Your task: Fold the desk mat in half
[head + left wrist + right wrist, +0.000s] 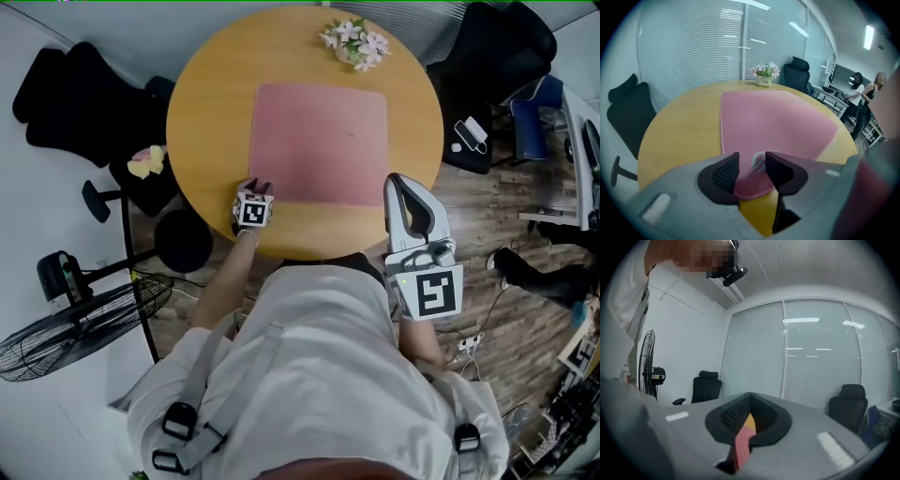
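Observation:
A pink desk mat (319,141) lies flat on the round wooden table (211,112). My left gripper (260,186) sits at the mat's near left corner. In the left gripper view that stitched corner (752,185) curls up off the wood between the left gripper's (752,168) dark pads, with a gap still showing beside it. My right gripper (396,183) is held above the table's near right edge, close to the mat's near right corner. In its own view the right gripper (749,404) has its tips together, nothing held, and faces the window blinds.
A small pot of flowers (354,42) stands at the table's far edge beyond the mat. Black office chairs (75,94) stand left and at the far right (497,47). A floor fan (75,323) is at the near left. Two people (862,93) stand far off to the right.

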`<action>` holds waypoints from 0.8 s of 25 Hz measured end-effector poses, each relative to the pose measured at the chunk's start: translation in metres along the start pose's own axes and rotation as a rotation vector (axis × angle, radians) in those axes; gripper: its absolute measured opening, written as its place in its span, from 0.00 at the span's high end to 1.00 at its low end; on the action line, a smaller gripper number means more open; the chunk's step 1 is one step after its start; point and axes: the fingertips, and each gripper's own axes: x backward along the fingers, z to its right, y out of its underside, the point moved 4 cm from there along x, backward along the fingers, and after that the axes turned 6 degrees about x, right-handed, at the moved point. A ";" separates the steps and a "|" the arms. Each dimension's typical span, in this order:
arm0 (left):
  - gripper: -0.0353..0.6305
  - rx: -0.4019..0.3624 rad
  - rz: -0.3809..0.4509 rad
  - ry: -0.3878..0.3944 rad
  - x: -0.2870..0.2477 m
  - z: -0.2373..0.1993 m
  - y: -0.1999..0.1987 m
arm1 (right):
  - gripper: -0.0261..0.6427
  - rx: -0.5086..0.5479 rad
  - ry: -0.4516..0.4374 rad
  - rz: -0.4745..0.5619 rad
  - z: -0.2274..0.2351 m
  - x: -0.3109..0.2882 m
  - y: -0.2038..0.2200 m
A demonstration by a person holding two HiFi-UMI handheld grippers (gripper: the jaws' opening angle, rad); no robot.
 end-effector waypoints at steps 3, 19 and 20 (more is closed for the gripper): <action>0.64 0.025 0.004 -0.027 0.003 -0.009 0.004 | 0.95 0.012 -0.001 0.000 0.002 0.006 0.004; 0.72 0.107 0.000 0.008 0.001 -0.001 0.007 | 0.95 -0.043 -0.005 0.001 0.007 0.010 0.009; 0.74 0.107 -0.005 0.014 0.001 0.001 0.006 | 0.95 -0.041 -0.005 -0.001 0.008 0.011 0.010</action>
